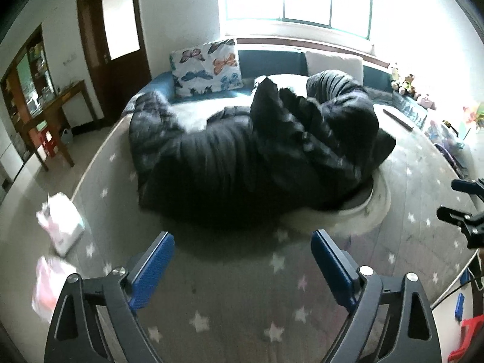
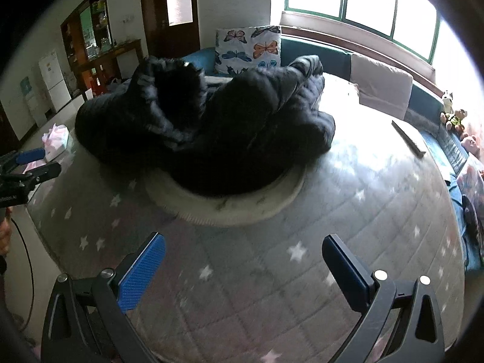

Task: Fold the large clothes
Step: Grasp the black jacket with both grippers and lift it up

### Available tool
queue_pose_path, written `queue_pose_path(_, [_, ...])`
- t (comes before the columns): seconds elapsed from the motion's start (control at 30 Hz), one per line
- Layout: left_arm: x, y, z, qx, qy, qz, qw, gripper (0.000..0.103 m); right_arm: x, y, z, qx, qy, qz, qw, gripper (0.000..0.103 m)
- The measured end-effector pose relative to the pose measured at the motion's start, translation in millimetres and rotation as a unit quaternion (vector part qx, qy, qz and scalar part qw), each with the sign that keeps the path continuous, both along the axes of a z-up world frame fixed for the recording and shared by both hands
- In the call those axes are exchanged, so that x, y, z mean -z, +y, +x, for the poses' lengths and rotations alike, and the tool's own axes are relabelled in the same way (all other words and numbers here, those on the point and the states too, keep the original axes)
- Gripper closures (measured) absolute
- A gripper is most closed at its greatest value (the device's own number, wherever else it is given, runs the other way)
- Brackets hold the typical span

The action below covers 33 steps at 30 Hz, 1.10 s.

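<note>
A large black puffer coat (image 1: 242,154) lies crumpled on a grey star-print mat (image 1: 242,302), partly over a round white cushion (image 1: 363,211). It shows in the right wrist view (image 2: 205,127) on the same cushion (image 2: 230,208) and mat (image 2: 272,287). My left gripper (image 1: 243,243) is open and empty, a little short of the coat's near edge. My right gripper (image 2: 243,246) is open and empty, in front of the cushion. The right gripper also shows at the right edge of the left wrist view (image 1: 462,202); the left gripper at the left edge of the right wrist view (image 2: 30,163).
A butterfly pillow (image 1: 208,66) and a white pillow (image 2: 384,87) lean on a blue sofa back (image 1: 272,60) under the window. A dark flat bar (image 2: 408,139) lies at the right. Pink-white packs (image 1: 60,227) lie at the left edge. Soft toys (image 2: 453,118) sit far right.
</note>
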<state>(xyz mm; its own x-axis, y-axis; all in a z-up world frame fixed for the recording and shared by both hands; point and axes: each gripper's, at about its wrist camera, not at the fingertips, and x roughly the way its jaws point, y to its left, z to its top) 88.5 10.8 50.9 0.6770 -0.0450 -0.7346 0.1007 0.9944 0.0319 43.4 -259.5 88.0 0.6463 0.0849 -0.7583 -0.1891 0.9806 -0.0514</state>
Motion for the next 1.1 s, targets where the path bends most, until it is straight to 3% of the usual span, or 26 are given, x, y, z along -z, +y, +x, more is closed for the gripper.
queue_pose_path(0.2, [-34,-17,52,0.035,-0.019,0.020,0.9990,0.011,-33,2,50,-0.008,-0.012,-0.004,1.000,0.000])
queue_pose_path(0.3, [-47,-28,89,0.049,-0.018,0.027,0.9983,0.011,-45,1,87,-0.005,-0.007,0.018,1.000,0.000])
queue_pose_path(0.43, [-54,-42,140,0.069,-0.004,0.027,0.9972,0.013,-47,-2,134,0.007,0.011,0.049,0.999,0.000])
queue_pose_path(0.53, [-50,-56,175,0.080,0.004,0.058,0.9951,0.016,-35,-2,175,0.027,0.029,0.055,0.998,0.000])
queue_pose_path(0.67, [-28,-65,217,0.084,0.053,0.068,0.9927,0.040,-11,-16,214,0.075,0.061,0.067,0.993,0.002])
queue_pose_path(0.73, [-14,-63,231,0.082,0.076,0.059,0.9920,0.055,3,-30,225,0.096,0.081,0.109,0.986,0.002])
queue_pose_path(0.77, [-5,-61,238,0.082,0.089,0.051,0.9913,0.068,8,-35,229,0.104,0.090,0.131,0.982,0.003])
queue_pose_path(0.83, [3,-58,241,0.087,0.097,0.036,0.9909,0.078,15,-38,231,0.098,0.114,0.170,0.974,0.016])
queue_pose_path(0.9, [4,-57,236,0.095,0.089,0.028,0.9911,0.086,19,-36,229,0.075,0.132,0.202,0.967,0.063])
queue_pose_path(1.0, [-5,-54,215,0.107,0.070,0.023,0.9915,0.089,2,-29,212,0.057,0.113,0.182,0.975,0.078])
queue_pose_path(1.1, [-23,-51,182,0.123,0.042,0.028,0.9912,0.090,-20,-31,190,0.044,0.091,0.175,0.979,0.081])
